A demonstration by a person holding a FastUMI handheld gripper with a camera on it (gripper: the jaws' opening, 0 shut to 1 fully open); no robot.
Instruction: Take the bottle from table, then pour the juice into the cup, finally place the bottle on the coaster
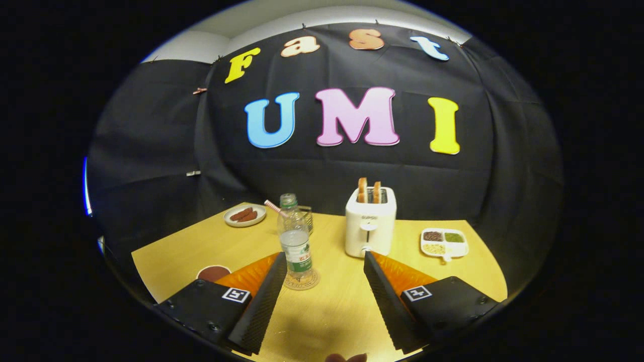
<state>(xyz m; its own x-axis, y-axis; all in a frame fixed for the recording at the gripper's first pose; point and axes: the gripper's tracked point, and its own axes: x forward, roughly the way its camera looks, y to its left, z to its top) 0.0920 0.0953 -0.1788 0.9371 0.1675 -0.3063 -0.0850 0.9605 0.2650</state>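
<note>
The clear plastic bottle with green cap and white label (pixel 296 241) is seen upright on a round clear coaster (pixel 302 282), just ahead of the left finger's tip and slightly off the claw's centre line. The task is judged to be at or near its end, with the bottle already set on the coaster; whether juice was poured cannot be told. If the step in hand is release and retreat, the claw (pixel 325 262) should be drawn straight back, kept level, so that the left finger is not dragged against the bottle, which looks light and easy to tip. The claw is spread wide and nothing is held; the left finger appears very near or just touching the bottle's base, contact cannot be confirmed. A glass cup with a striped straw (pixel 304 217) is partly hidden beyond the bottle. A white toaster with two toast slices (pixel 370 227) stands beyond the right finger on the yellow wooden tabletop (pixel 332 306)
</note>
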